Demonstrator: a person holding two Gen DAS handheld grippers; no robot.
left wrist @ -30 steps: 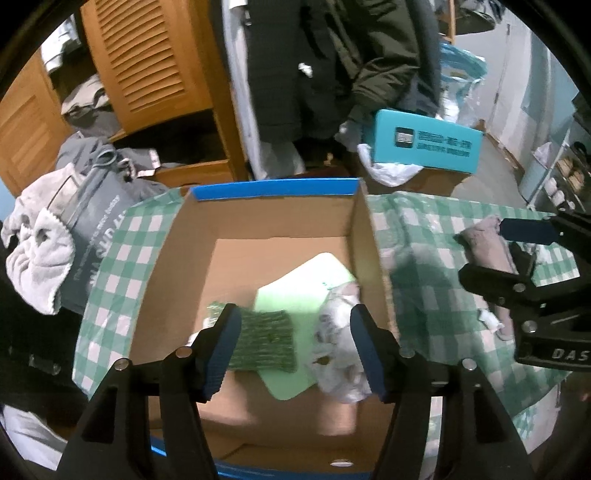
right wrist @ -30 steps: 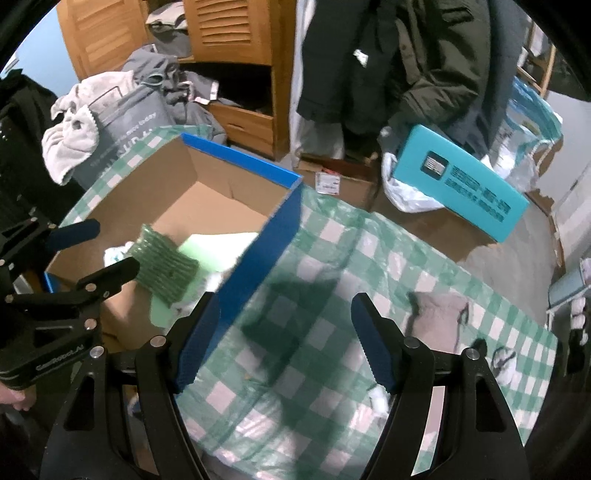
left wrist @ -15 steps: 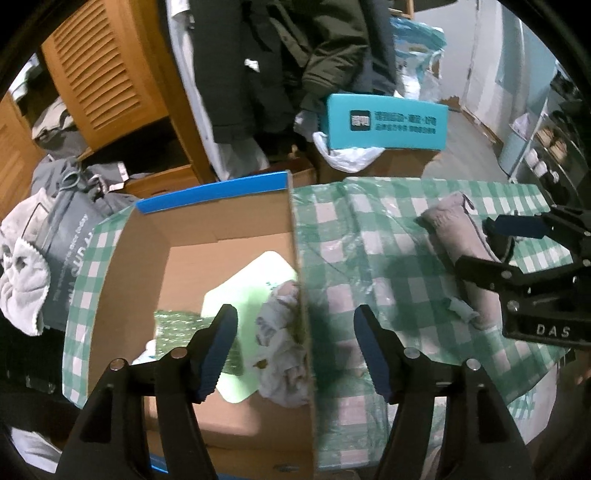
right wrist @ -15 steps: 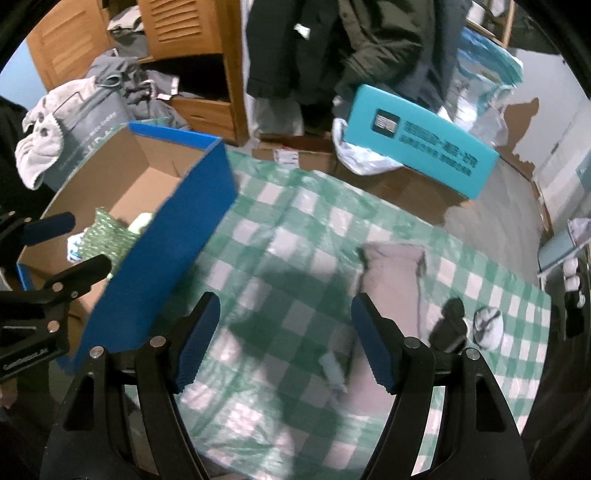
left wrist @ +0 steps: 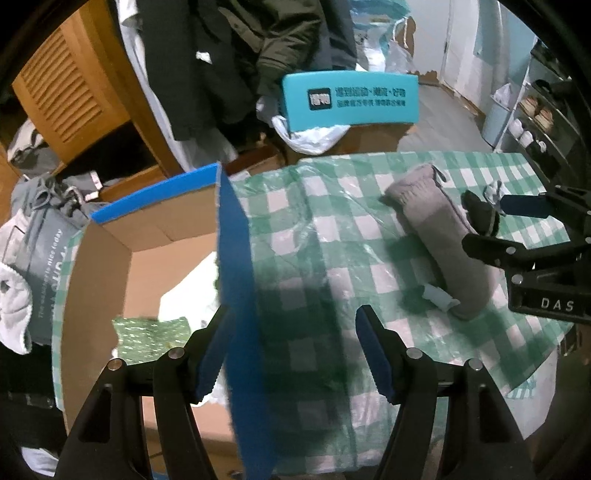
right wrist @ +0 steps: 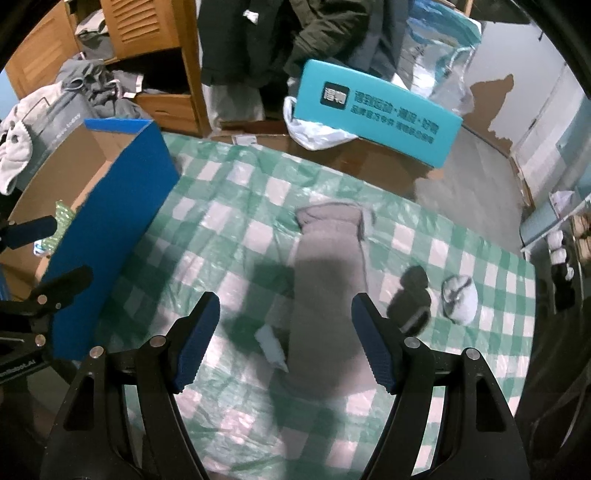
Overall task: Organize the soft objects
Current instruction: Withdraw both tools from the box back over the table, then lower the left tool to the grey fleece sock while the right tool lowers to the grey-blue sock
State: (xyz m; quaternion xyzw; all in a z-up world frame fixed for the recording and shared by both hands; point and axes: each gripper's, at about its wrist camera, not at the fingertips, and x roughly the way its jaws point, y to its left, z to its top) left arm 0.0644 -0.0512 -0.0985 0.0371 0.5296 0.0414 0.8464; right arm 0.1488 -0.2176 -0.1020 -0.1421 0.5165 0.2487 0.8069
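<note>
Right tongs (right wrist: 284, 339) gape above grey roll (right wrist: 327, 295), beside box wall (right wrist: 110, 218).

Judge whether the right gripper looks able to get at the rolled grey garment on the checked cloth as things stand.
Probably yes: the right gripper is open and empty, with the rolled grey garment lying straight ahead between its fingers, nothing covering it.

Behind your table stood an orange-brown louvred wooden wardrobe (left wrist: 70, 92), dark hanging coats (right wrist: 266, 33), a pale wall with peeling patches (right wrist: 491, 99) and a grey shelving rack (left wrist: 535, 122).
</note>
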